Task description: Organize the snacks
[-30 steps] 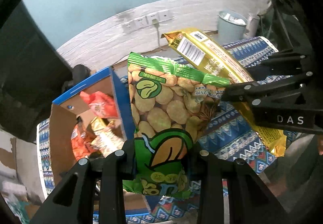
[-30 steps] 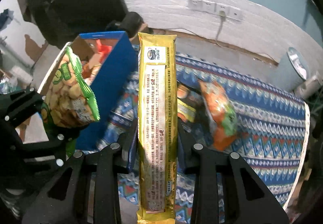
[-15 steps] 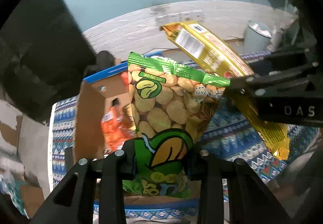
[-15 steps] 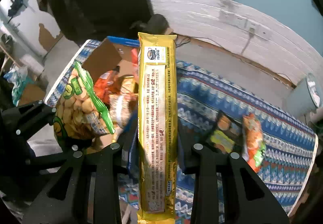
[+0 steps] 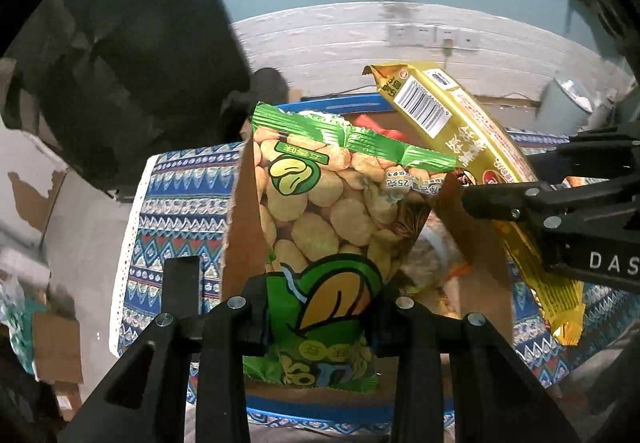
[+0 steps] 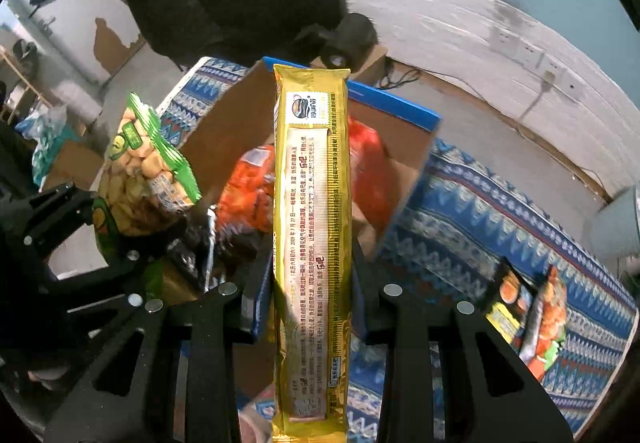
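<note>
My left gripper (image 5: 320, 313) is shut on a green bag of broad beans (image 5: 332, 211), held upright over the open cardboard box (image 5: 240, 203) with the blue outside. The same bag (image 6: 144, 171) shows at the left of the right wrist view. My right gripper (image 6: 312, 291) is shut on a long gold biscuit pack (image 6: 312, 227), also above the box (image 6: 404, 111). That gold pack (image 5: 464, 139) slants across the right of the left wrist view. Orange and red snack bags (image 6: 248, 195) lie inside the box.
The box stands on a blue patterned cloth (image 6: 480, 227) over the table. Two more snack packs (image 6: 532, 315) lie on the cloth at the right. A dark chair back (image 5: 132, 55) is behind the box, a grey bin (image 5: 568, 103) at the far right by the wall.
Both grippers have moved sideways with their packs, from beside the box to over its open top. The box's inside now sits behind both packs. The grips are unchanged.
</note>
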A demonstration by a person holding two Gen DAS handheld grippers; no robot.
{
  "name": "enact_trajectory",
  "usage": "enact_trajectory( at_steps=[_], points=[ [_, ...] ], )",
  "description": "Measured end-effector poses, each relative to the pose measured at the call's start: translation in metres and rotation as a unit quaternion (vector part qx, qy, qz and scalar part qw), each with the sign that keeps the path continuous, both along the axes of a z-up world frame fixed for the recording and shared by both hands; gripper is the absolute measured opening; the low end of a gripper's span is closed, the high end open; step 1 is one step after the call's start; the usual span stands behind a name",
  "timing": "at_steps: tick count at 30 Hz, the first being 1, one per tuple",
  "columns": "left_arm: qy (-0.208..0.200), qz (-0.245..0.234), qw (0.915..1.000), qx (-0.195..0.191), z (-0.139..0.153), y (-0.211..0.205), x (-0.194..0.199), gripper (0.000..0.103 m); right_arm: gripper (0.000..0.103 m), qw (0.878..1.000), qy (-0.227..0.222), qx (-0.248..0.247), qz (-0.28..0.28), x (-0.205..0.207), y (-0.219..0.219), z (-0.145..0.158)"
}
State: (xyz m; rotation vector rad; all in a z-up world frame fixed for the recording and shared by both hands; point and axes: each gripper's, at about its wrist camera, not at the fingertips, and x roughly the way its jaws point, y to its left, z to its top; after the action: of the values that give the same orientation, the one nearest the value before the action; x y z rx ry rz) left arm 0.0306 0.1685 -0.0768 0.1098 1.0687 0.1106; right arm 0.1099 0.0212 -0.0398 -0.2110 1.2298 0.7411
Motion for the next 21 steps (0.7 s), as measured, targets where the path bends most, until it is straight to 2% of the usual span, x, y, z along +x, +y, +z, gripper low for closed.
enact_trajectory(
  at_steps=[5,10,11,16,17,21],
  points=[
    [0.012,0.030,0.9993,-0.019,-0.008,0.019,0.007,0.035,0.032,1.000,0.000,-0.013,0.016,0.007,0.031,-0.003],
    [0.013,0.043,0.9990,-0.008,-0.010,0.024,0.010,0.036,0.032,0.999,0.016,-0.022,0.024,0.014,0.049,-0.013],
    [0.013,0.044,0.9989,-0.007,-0.010,0.024,0.010,0.039,0.032,0.999,0.019,-0.023,0.025,0.015,0.052,-0.015],
    [0.006,0.056,0.9984,0.005,-0.007,0.028,0.009,0.065,0.033,0.999,0.025,-0.020,0.025,0.024,0.051,-0.016],
    [0.004,0.058,0.9983,0.007,-0.006,0.029,0.010,0.071,0.036,0.999,0.021,-0.026,0.029,0.024,0.050,-0.015],
    [0.001,0.063,0.9980,0.010,-0.003,0.028,0.010,0.079,0.048,0.998,0.003,-0.042,0.036,0.025,0.039,-0.010]
  ],
)
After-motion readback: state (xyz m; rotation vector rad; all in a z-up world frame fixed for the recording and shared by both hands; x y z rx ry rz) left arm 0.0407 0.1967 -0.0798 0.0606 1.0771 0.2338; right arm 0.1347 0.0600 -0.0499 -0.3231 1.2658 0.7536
